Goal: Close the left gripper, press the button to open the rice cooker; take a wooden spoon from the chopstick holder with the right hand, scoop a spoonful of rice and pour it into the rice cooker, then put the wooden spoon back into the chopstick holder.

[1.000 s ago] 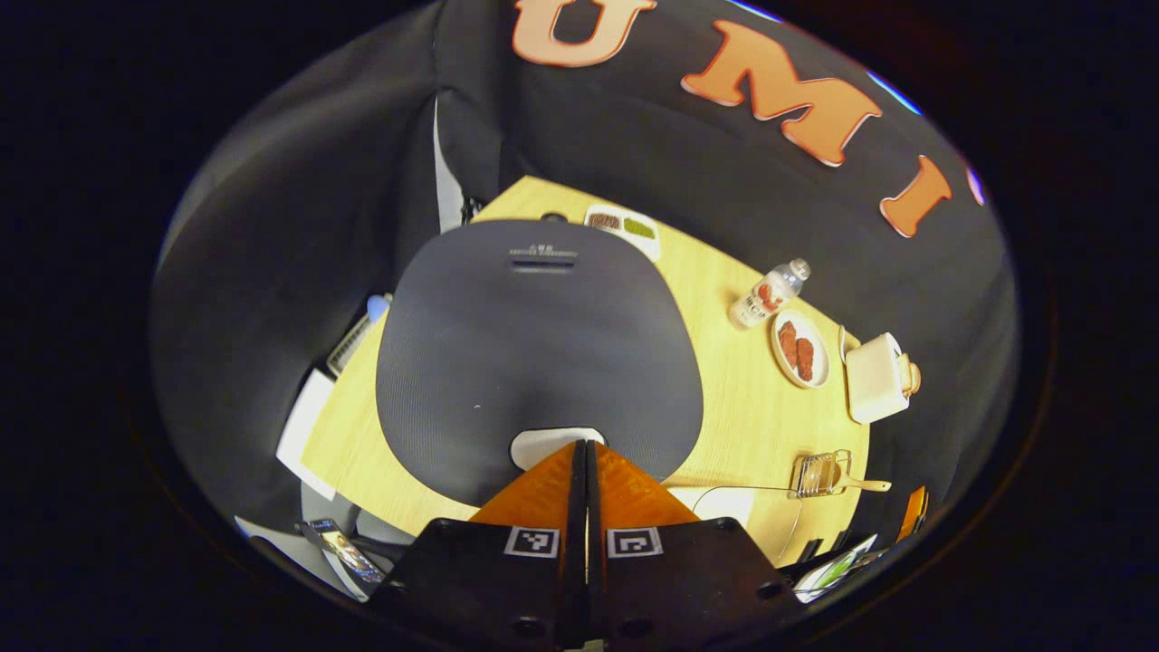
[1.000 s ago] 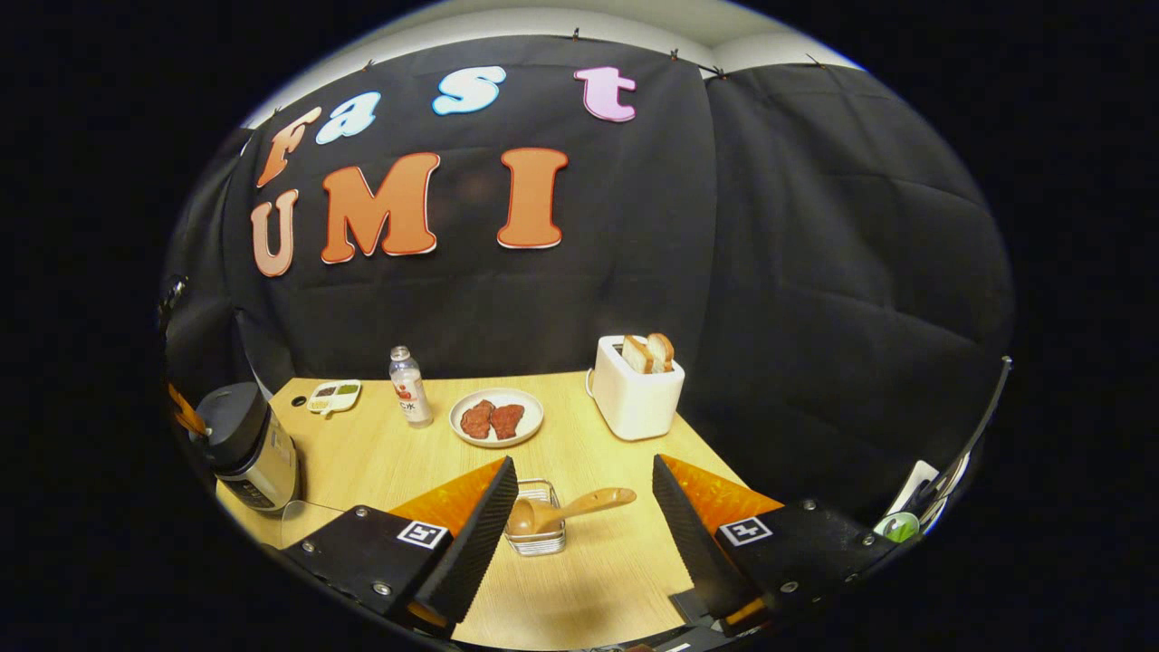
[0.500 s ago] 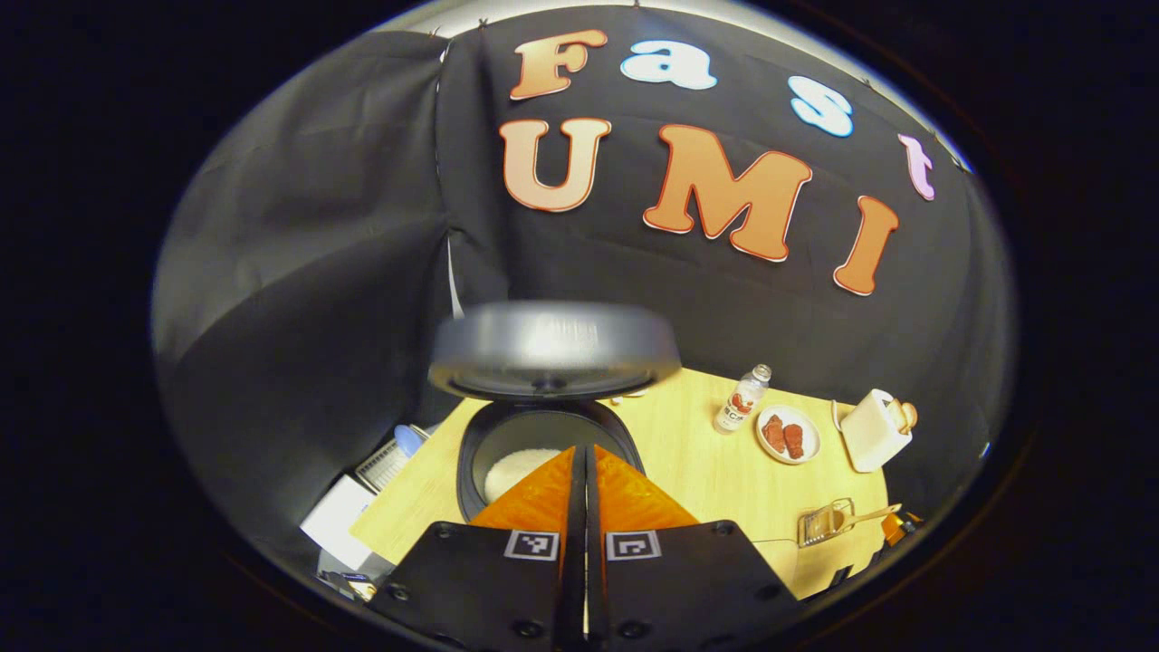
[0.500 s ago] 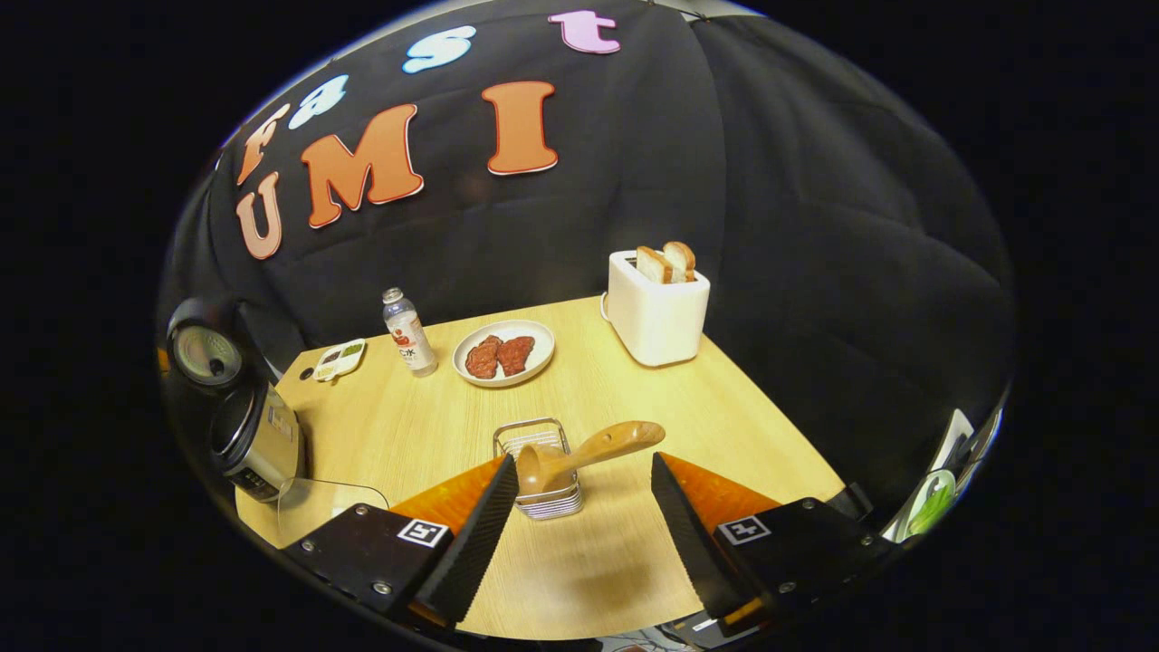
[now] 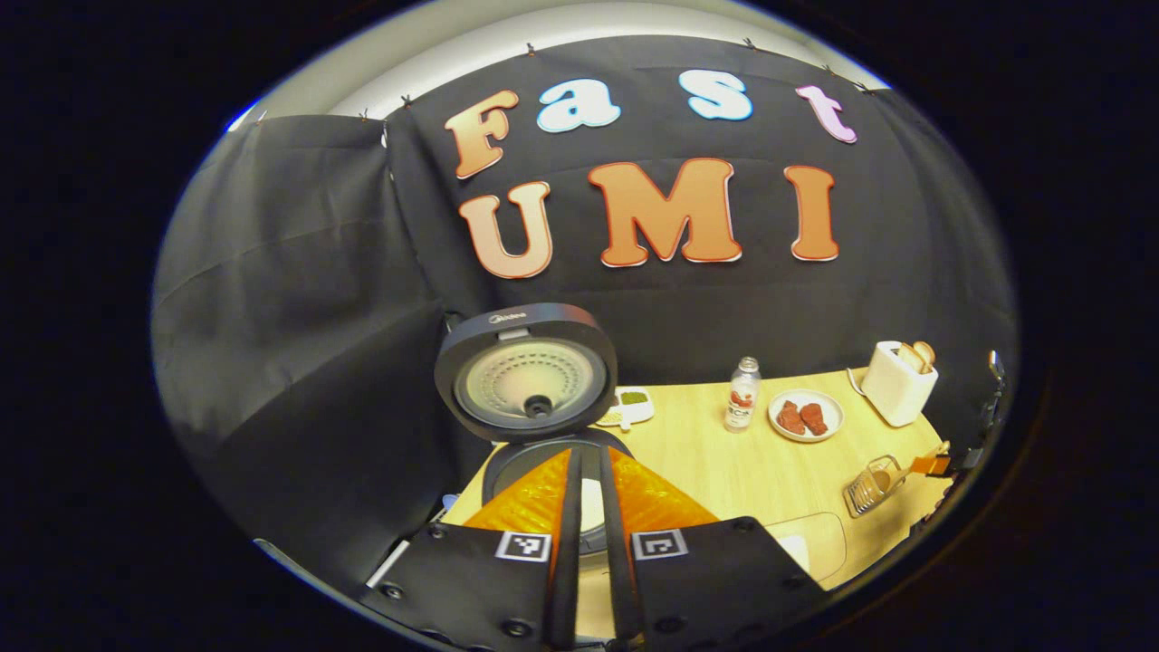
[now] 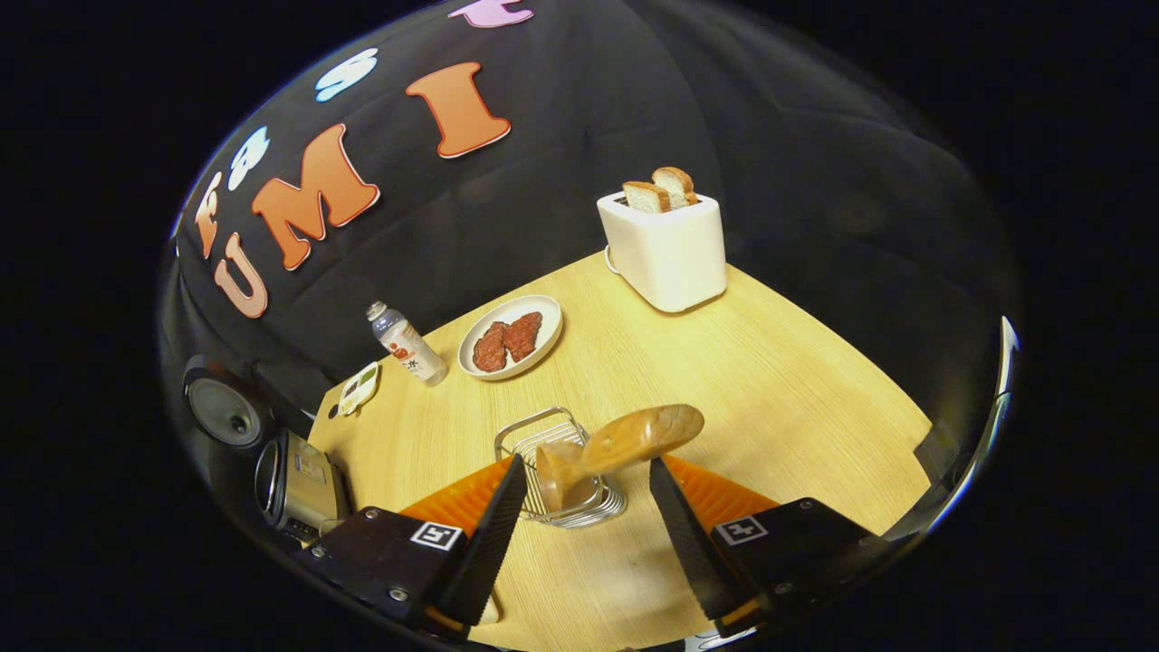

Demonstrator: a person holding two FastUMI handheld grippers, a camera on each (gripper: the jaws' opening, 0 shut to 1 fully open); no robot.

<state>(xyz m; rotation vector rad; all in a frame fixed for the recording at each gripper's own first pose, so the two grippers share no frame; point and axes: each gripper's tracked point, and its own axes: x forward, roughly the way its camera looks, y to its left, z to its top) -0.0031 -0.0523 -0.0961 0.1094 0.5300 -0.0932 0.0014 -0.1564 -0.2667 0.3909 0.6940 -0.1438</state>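
On the desk (image 6: 770, 362), my right fingers (image 6: 581, 521) spread around the spoon (image 6: 625, 439); my left fingers (image 5: 589, 534) nearly together before the open cooker (image 5: 530, 376).

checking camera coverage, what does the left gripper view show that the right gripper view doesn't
Left gripper view: the perforated inner face of the raised rice cooker lid and the nearly shut left claw. Right gripper view: the wooden spoon clearly, between the open right claw fingers. Both: rice cooker, bottle, meat plate, toaster, wire chopstick holder.
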